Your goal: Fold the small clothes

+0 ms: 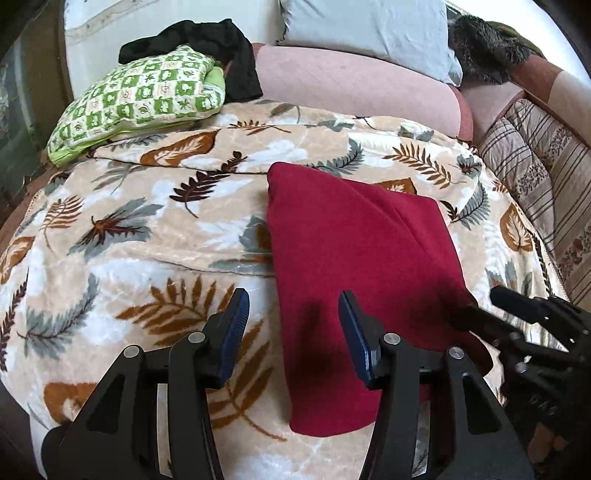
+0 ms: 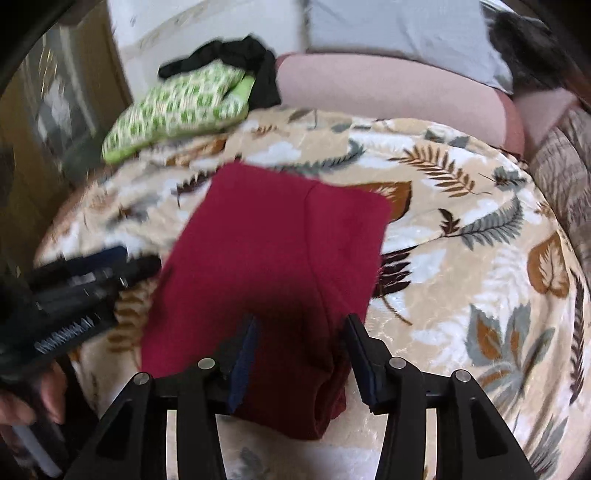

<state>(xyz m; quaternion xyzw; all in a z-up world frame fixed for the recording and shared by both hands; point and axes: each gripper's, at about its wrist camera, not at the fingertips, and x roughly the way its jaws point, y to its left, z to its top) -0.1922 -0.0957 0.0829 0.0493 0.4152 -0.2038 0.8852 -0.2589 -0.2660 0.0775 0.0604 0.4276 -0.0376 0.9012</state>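
Observation:
A dark red garment [image 1: 354, 266] lies folded flat on the leaf-patterned blanket [image 1: 147, 236]; it also shows in the right wrist view [image 2: 273, 258]. My left gripper [image 1: 293, 325] is open and empty, hovering over the garment's near left edge. My right gripper [image 2: 301, 347] is open and empty above the garment's near end. The right gripper shows at the right edge of the left wrist view [image 1: 532, 325], and the left gripper shows blurred at the left of the right wrist view [image 2: 85, 280].
A green checkered pillow [image 1: 140, 99] and a black cloth [image 1: 207, 48] lie at the far left of the blanket. A pink bolster [image 1: 354, 85], a grey pillow [image 1: 369, 33] and a striped quilt [image 1: 535, 177] lie behind and to the right.

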